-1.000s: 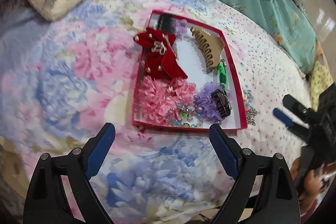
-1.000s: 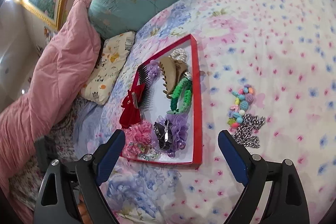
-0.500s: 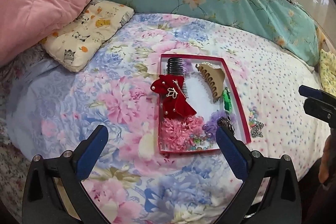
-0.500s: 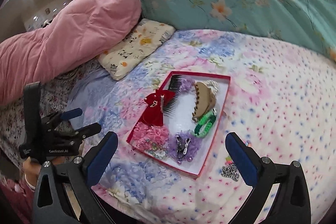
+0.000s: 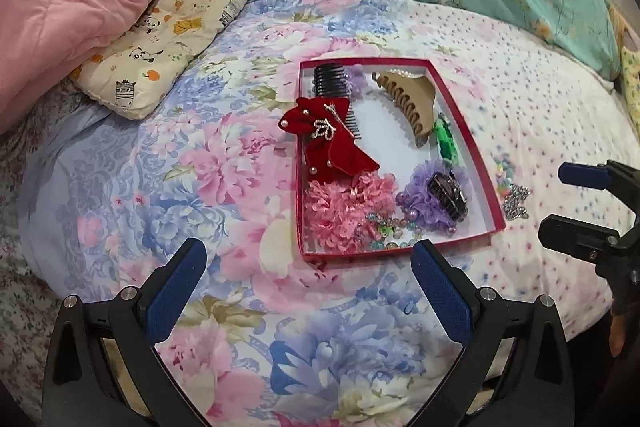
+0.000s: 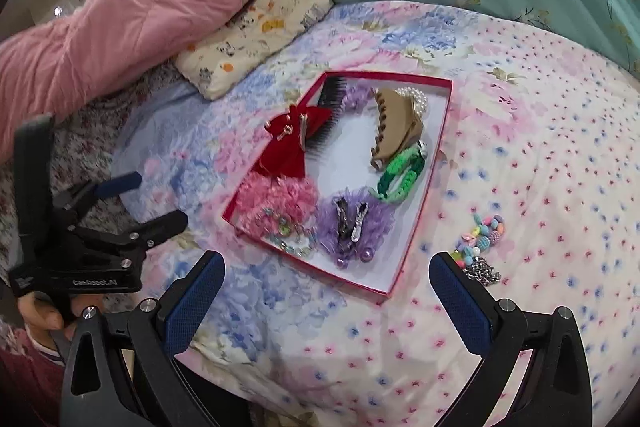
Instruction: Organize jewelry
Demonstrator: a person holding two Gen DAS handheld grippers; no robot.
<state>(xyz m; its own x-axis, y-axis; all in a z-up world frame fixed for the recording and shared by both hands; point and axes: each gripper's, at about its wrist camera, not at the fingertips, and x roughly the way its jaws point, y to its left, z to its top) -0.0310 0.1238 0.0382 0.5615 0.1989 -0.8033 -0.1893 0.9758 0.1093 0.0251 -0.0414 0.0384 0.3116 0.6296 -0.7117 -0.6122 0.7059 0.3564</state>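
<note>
At mid-frame in both wrist views, the red tray (image 5: 486, 183) sits on the floral bedspread (image 5: 224, 163), crowded with a red bow (image 5: 332, 147), tan claw clip (image 6: 398, 125) and scrunchies. Our worry is the two strays lying outside it at lower right: the beaded bracelet (image 6: 482, 233) and silver chain (image 6: 482, 271) touch, so pinching one on soft bedding could drag the other. We hold the left gripper (image 5: 306, 281) and right gripper (image 6: 326, 295) spread wide, empty, touching nothing.

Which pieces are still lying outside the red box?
Two: the pastel bead bracelet and the silver chain, both on the bedspread beside the red box, near the right gripper. Everything else lies inside.
</note>
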